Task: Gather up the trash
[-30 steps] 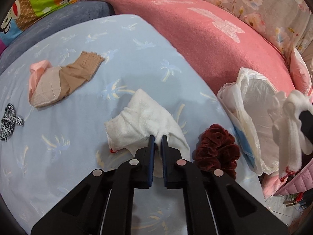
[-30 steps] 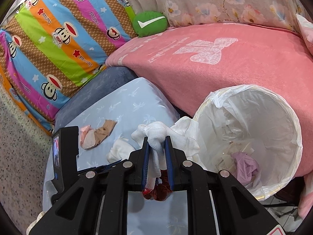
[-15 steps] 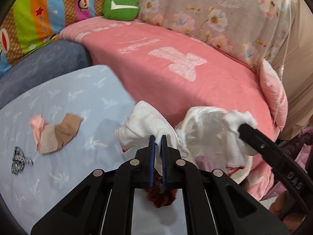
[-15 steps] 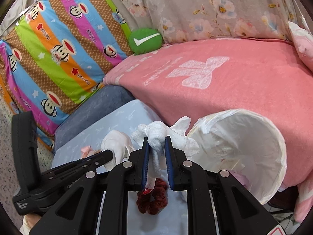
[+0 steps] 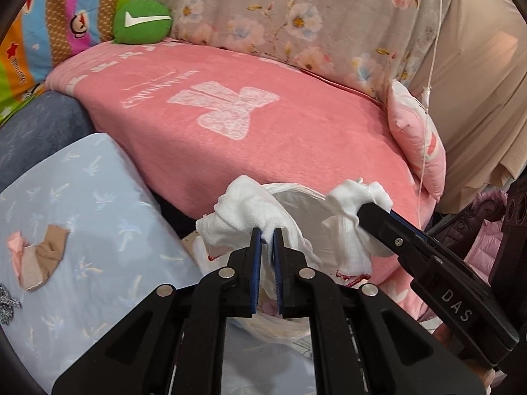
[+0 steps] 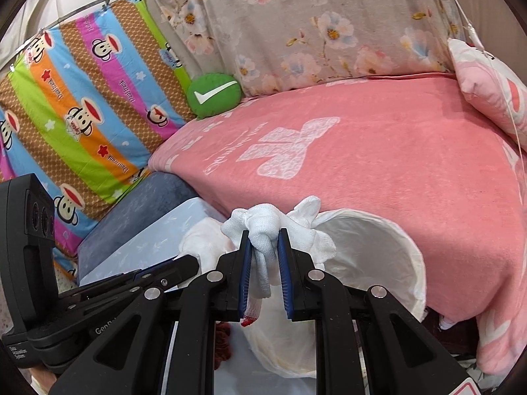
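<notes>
While both tools hang over the bin mouth, each one has a white cloth in its grip. The left gripper has its jaws nearly together and just starting to part, with a crumpled white cloth still pinched between the blue pads and bunched up beyond and to the left of the tips. The right gripper clamps a second white cloth, knotted, whose tail (red-stitched at the hem) hangs down between the fingers; in the left wrist view this same gripper reaches in from the right side, its cloth bundle at the fingertips.

Just beyond and below both pairs of tips lies the white-lined trash bin, its round opening facing the cameras, right of the right gripper's tips and between the two grippers in the left view. Behind it spreads a pink blanket. Far left of the left gripper, on the light blue sheet, lie a tan and pink sock and, at the edge, a black-and-white scrap. A dark red scrunchie shows below the right gripper's fingers.
</notes>
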`<state>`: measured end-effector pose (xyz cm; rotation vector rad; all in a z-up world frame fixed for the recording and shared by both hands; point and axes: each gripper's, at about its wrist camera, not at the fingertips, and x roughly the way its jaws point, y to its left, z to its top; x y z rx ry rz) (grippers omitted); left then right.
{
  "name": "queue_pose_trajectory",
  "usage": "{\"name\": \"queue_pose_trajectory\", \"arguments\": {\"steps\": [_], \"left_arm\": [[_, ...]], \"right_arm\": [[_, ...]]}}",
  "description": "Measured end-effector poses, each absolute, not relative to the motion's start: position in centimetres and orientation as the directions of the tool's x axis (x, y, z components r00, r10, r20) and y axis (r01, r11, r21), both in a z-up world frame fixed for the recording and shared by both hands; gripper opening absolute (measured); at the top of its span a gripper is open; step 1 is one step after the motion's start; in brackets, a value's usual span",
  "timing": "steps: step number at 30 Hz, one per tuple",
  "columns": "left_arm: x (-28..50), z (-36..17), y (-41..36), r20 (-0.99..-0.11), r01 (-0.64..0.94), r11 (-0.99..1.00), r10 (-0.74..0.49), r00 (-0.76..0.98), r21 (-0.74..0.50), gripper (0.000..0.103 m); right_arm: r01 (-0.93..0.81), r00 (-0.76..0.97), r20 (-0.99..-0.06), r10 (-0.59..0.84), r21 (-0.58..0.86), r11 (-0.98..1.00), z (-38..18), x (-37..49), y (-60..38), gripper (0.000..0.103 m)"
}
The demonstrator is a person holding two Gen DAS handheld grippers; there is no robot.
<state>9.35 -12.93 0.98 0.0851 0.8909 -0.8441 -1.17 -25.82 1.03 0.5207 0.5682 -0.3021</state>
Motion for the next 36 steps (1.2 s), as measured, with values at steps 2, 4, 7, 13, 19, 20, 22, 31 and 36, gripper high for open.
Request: {"name": "queue_pose_trajectory", "arguments": {"steps": [2, 4, 7, 13, 19, 20, 22, 31, 36], "left_arm": [[9.2, 0.8, -13.6, -0.717, 0.683, 0.681, -0.612, 0.333, -0.264, 0.011], [9.1, 0.7, -14.0, -0.72, 0.682, 0.682, -0.61, 0.331, -0.264, 0.021], [8.8, 1.0, -14.2, -0.711, 0.681, 0.687, -0.61, 0.35, -0.253, 0.048], [8.9, 1.4, -14.5, -0.702, 0.677, 0.704, -0.593, 0.395, -0.214, 0.056], [9.5, 1.4, -13.7, -0.703, 0.658, 0.723, -0.579, 0.412, -0.211, 0.056], [9.6, 1.3, -13.6, -0.705, 0.652, 0.728, -0.576, 0.414, -0.212, 0.056], [9.9, 1.1, -13.2, -0.707, 0.645, 0.733, -0.574, 0.413, -0.218, 0.056], [10.1, 1.1, -11.9, -0.706, 0.625, 0.75, -0.563, 0.43, -0.217, 0.056], [10.2, 1.2, -11.0, -0.704, 0.612, 0.76, -0.557, 0.441, -0.219, 0.056]], "right_arm": [[0.42, 0.802, -0.581, -0.14, 0.382, 0.823, 1.0, -1.6, -26.4, 0.016], [0.429, 0.8, -0.581, -0.148, 0.382, 0.819, 0.9, -1.8, -27.0, 0.017], [0.438, 0.798, -0.583, -0.155, 0.383, 0.813, 0.8, -1.9, -27.6, 0.019], [0.45, 0.796, -0.582, -0.165, 0.387, 0.805, 0.8, -1.8, -27.9, 0.024], [0.446, 0.797, -0.581, -0.163, 0.385, 0.808, 0.9, -1.3, -27.7, 0.028], [0.446, 0.797, -0.581, -0.164, 0.383, 0.809, 0.9, -1.2, -27.6, 0.029], [0.442, 0.798, -0.581, -0.16, 0.384, 0.811, 0.9, -1.1, -27.5, 0.03], [0.408, 0.8, -0.585, -0.134, 0.368, 0.835, 1.1, -0.1, -26.0, 0.03], [0.388, 0.8, -0.588, -0.117, 0.359, 0.849, 1.2, 0.4, -24.7, 0.03]]}}
